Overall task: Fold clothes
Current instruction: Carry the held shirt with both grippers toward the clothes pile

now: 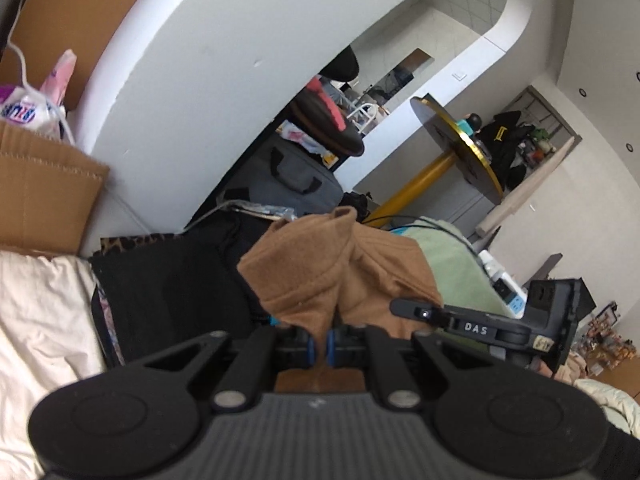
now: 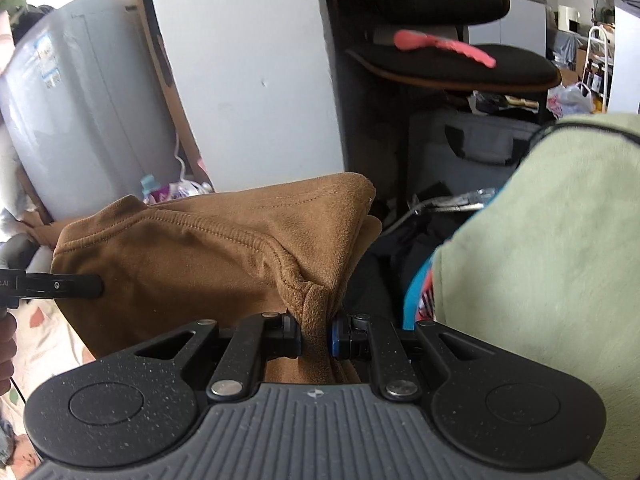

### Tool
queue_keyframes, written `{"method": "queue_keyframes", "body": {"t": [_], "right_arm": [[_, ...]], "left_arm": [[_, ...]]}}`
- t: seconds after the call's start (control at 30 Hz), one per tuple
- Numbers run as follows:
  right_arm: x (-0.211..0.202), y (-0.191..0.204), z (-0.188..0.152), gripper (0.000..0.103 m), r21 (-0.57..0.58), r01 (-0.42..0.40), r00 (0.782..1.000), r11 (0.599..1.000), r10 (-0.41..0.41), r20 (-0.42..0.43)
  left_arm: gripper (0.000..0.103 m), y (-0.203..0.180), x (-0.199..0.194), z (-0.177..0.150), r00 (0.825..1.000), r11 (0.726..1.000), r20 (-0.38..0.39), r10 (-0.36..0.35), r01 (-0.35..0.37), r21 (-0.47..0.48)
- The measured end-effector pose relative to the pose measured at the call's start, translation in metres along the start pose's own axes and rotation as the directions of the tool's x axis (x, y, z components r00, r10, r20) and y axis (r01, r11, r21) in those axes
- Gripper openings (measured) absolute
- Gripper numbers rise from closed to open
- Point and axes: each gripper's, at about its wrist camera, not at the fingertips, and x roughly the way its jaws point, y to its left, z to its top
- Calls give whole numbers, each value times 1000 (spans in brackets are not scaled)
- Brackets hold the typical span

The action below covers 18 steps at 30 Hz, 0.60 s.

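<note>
L tool (image 1: 320, 350) & R tool (image 2: 316, 340) side by side, both clamped on brown garment (image 2: 208, 248) (bunched, lifted); cardboard box (image 1: 44, 192) holds plastic bags.

A pale green fleece cloth (image 2: 552, 240) crowded the right side, a pile of black clothing (image 1: 172, 280) and a brown cardboard box (image 1: 44, 188) blocked the left, while open air lay far ahead toward the white wall (image 2: 248, 80).

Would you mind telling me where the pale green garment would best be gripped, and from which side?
Probably at the green garment's left edge, near the blue trim, coming from the left. That edge hangs free, so fingers could close on it; the rest is a broad surface. Both the left gripper and right gripper are shut on the brown garment.
</note>
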Motion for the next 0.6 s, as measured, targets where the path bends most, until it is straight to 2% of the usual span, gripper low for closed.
{"method": "queue_keyframes", "body": {"t": [0.37,0.6], "right_arm": [[60,-15,-9,12,-28,24,999,999,-25,-41],[100,-24,-5,13,-59,33,998,998,-36,-49]], "left_arm": [[6,50,47,2,999,1000,-17,28,-28,-5],[6,70,65,18,998,998,1,66,-66,7]]}}
